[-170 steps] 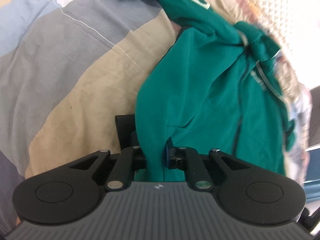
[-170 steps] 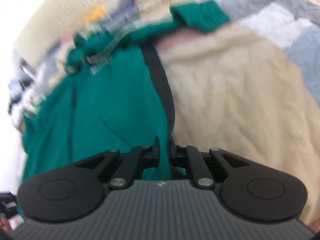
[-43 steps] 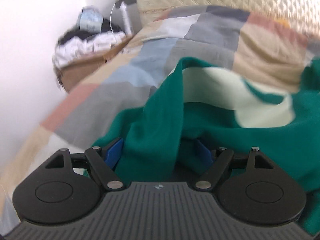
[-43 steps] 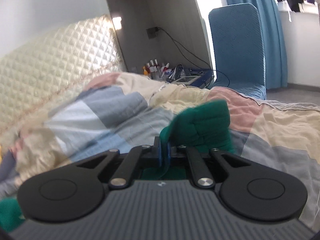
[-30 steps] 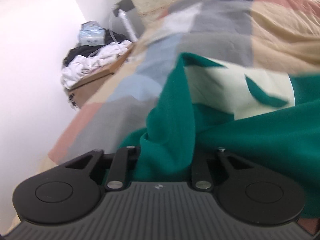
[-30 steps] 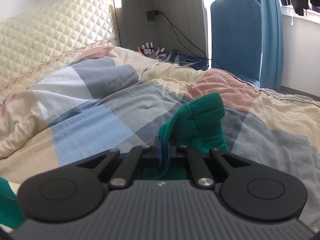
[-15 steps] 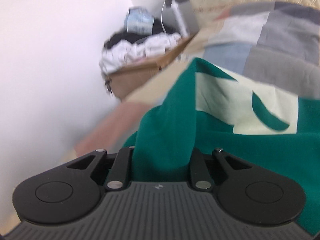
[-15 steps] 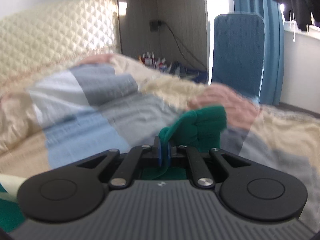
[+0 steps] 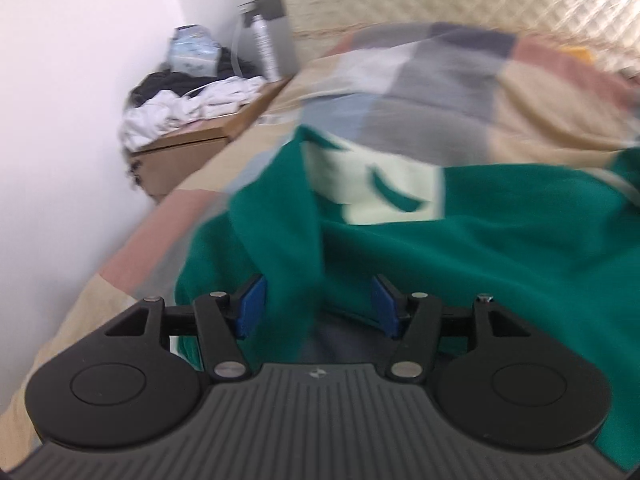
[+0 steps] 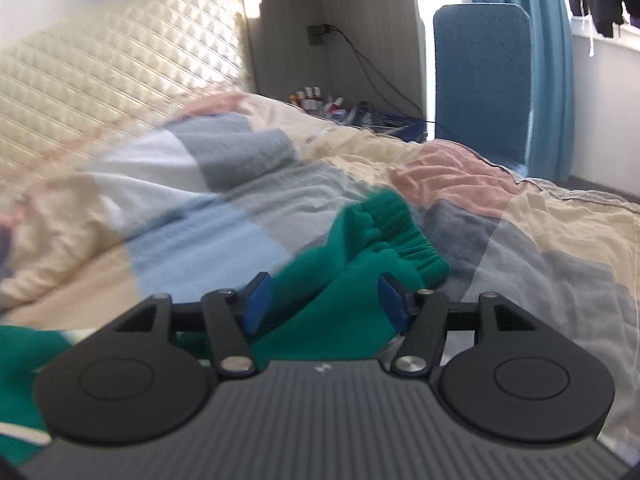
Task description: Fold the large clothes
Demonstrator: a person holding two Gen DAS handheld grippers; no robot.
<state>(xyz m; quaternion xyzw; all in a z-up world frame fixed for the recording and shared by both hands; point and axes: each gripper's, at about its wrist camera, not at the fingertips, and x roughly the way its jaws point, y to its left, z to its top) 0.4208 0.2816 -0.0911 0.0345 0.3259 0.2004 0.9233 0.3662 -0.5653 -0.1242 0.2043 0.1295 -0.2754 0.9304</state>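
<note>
Jaws of the left gripper (image 9: 318,308) have just been opening and are now standing well apart; a ridge of the green top (image 9: 500,232) is still lying between the blue pads (image 9: 252,306), but it is not being pressed by them. The same is being shown at the right gripper (image 10: 326,300): its jaws have just been opening, and the sleeve (image 10: 360,276) with its ribbed cuff (image 10: 404,240) is lying loose between the pads, nothing being gripped. Outward from the left gripper, the body of the top is being seen spread over the patchwork quilt (image 9: 440,80), its pale patch (image 9: 380,184) facing up, with a box of laundry (image 9: 188,112) beside the bed near the wall. Outward from the right gripper, the cuff is resting on the quilt (image 10: 560,248), well short of the headboard (image 10: 120,52) and the blue chair (image 10: 480,80).

A release is judged to be in hand: the garment is being laid down after being carried into place, and the fold itself is not yet being made. Next, both grippers are likely being called on to draw back clear of the cloth without dragging it, and then a fresh hold is being needed on the sleeve or an edge, so that it can be brought across the body.
</note>
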